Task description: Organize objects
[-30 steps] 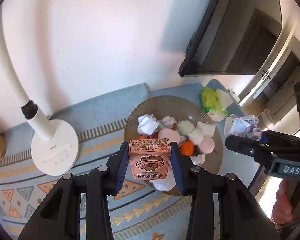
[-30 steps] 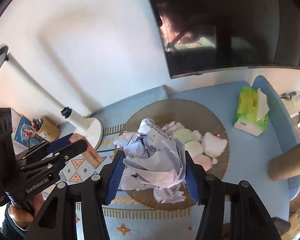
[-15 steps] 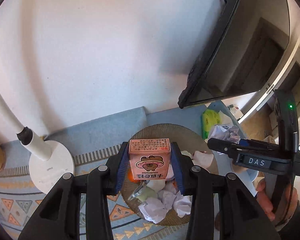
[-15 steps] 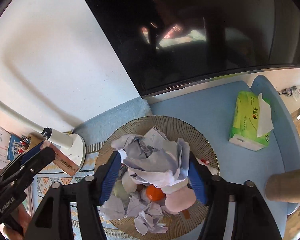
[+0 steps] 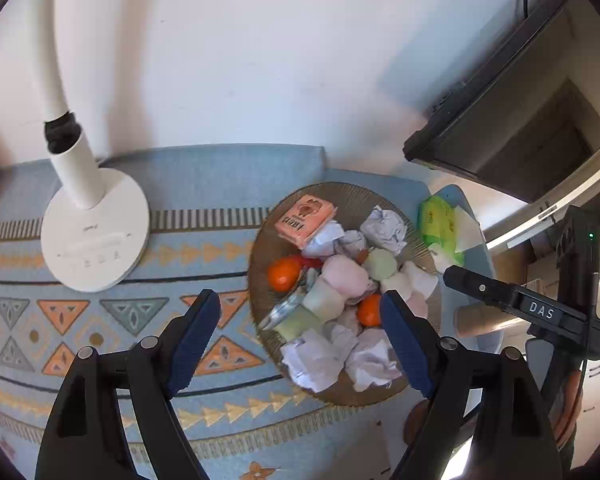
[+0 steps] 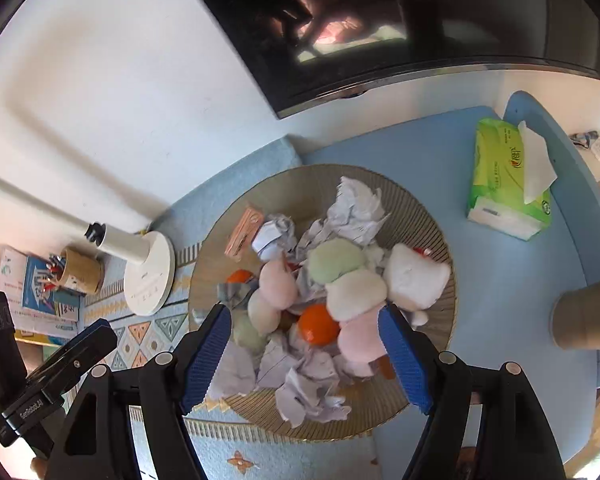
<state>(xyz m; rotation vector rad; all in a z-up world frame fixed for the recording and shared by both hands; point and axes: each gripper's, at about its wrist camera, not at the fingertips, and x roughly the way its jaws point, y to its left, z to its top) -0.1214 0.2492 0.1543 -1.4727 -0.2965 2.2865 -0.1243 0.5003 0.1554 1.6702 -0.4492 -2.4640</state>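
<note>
A round woven tray (image 5: 340,196) (image 6: 432,216) holds crumpled paper balls, plush toys and oranges. The pink drink carton (image 5: 305,222) (image 6: 243,232) lies on its side at the tray's far left. A large crumpled paper ball (image 6: 356,206) (image 5: 384,226) lies at the tray's far side. My left gripper (image 5: 300,344) is open and empty above the tray's near left rim. My right gripper (image 6: 306,356) is open and empty above the tray's near part. An orange (image 6: 318,324) (image 5: 370,310) lies near both.
A white lamp base (image 5: 94,236) (image 6: 150,276) stands left of the tray on a patterned blue mat (image 5: 80,312). A green tissue pack (image 6: 504,184) (image 5: 440,228) lies to the right. A cardboard tube (image 6: 588,316), a pen cup (image 6: 80,270) and a dark screen (image 6: 420,20) are around.
Both grippers have opened. The left one let the pink carton go onto the tray's far left; the right one let the big paper ball go onto the tray's far side.
</note>
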